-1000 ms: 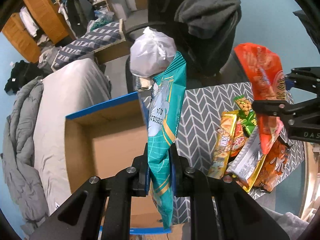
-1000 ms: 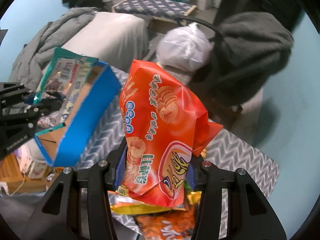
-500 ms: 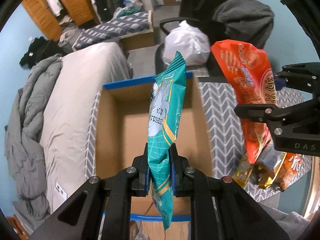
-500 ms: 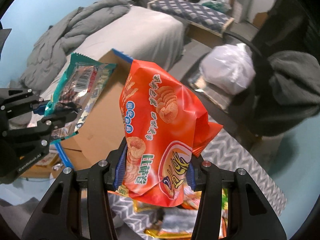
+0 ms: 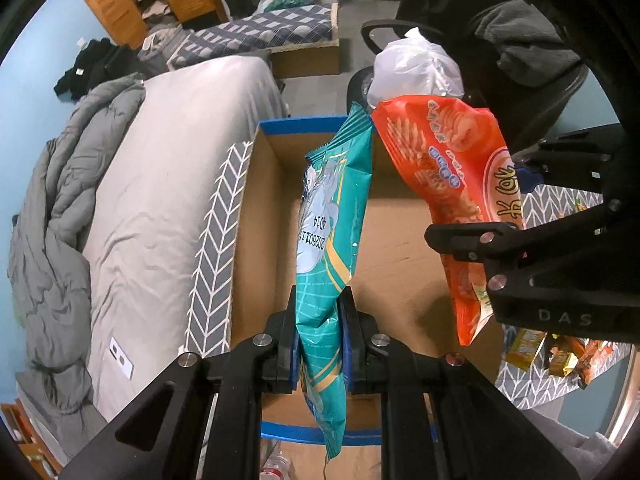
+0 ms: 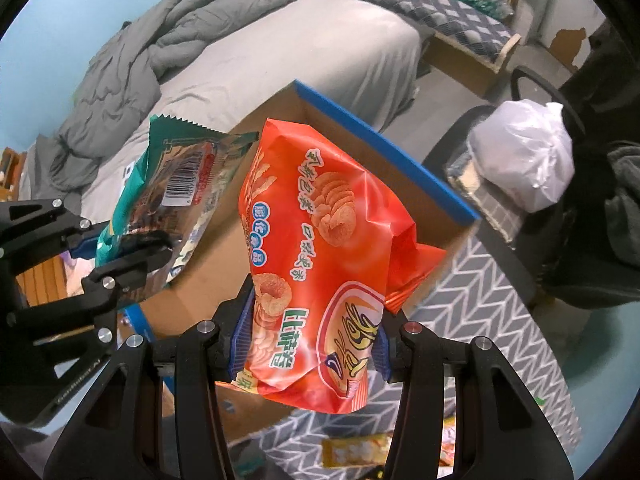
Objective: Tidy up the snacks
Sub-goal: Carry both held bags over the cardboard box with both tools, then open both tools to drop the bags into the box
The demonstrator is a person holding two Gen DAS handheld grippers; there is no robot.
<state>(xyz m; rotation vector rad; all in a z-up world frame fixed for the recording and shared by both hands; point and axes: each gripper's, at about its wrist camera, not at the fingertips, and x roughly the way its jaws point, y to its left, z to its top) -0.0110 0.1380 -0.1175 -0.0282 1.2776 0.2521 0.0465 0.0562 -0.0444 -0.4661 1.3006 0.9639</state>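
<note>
My left claw (image 5: 320,344) pinches the flat teal foil snack packet (image 5: 336,216) low on its body, above the open brown cardboard box with blue-taped rim (image 5: 304,124). My right claw (image 6: 306,340) squeezes the puffy orange crisp bag (image 6: 320,248): light, slippery, crushable, so I grip gently.

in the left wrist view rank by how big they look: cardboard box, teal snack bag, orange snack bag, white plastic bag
1. cardboard box
2. teal snack bag and orange snack bag: alike, and both hang near the camera, so unranked
3. white plastic bag, though it sits farthest back
</note>
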